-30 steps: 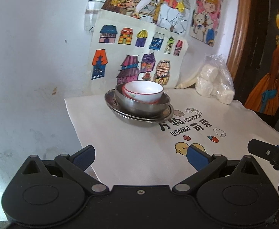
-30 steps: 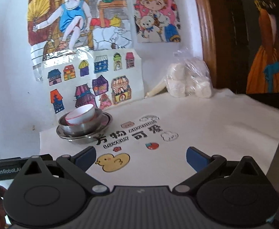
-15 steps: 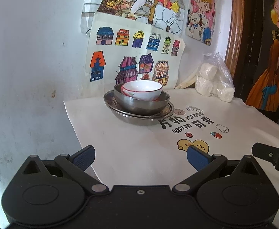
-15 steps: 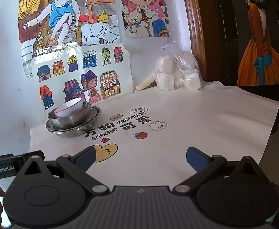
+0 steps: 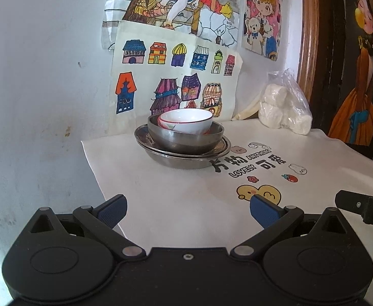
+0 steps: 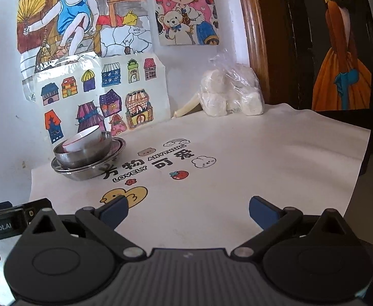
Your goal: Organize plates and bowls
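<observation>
Three pieces nested in one stack: white bowl (image 5: 186,123) with a red rim line inside steel bowl (image 5: 185,137), both on steel plate (image 5: 183,156). Sitting at the far left of the cloth (image 5: 186,204), close to the wall and just in front of the house drawings (image 5: 176,81). White bowl tilted a little in the steel one (plainer from the right wrist view), not quite centred. Steel dull and scuffed, likely slick to pinch at the rim.

Since a second ago, no change in the stack; only a pull-back of both cameras, with the stack slightly lower and farther in the right view. Reads as stacking finished, or nearly so, and a retreat from the pile.

Left gripper (image 5: 187,210) empty, blue pads spread wide, well short of the stack. Right gripper (image 6: 188,210) likewise empty and spread wide, over bare cloth. Bag of white rolls (image 5: 283,109) at the far right corner, well apart from the stack.
</observation>
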